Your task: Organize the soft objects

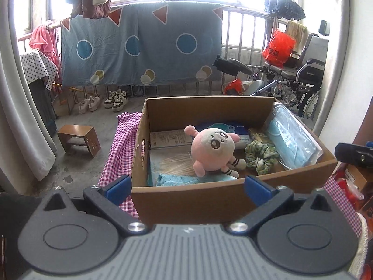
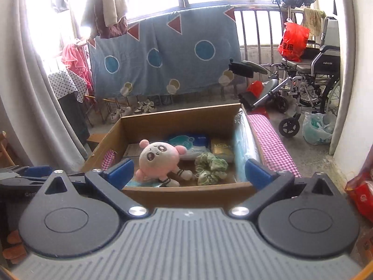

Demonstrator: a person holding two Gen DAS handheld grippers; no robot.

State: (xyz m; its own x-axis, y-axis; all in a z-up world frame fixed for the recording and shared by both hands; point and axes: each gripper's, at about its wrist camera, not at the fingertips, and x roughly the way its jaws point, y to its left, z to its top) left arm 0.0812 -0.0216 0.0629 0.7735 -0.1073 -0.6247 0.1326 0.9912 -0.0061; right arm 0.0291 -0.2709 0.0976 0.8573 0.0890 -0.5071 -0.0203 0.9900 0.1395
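Left wrist view: left gripper (image 1: pixel 186 187) jaws spread wide, holding nothing, hovering at near wall of cardboard box (image 1: pixel 209 109); pink plush toy (image 1: pixel 213 151) lies inside, green scrunchie (image 1: pixel 261 157) just right of it, mask pack (image 1: pixel 291 137) against right wall. Right wrist view: right gripper (image 2: pixel 188 173) also wide apart, empty, same box (image 2: pixel 181 119), plush (image 2: pixel 160 159) mid-box beside scrunchie (image 2: pixel 211 168)

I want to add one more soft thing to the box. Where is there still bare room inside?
Little is free in the cardboard box. A bare strip of floor shows between the pink plush and green scrunchie. The left front holds only flat blue cloth. The back and right are crowded with the tissue pack and mask pack.
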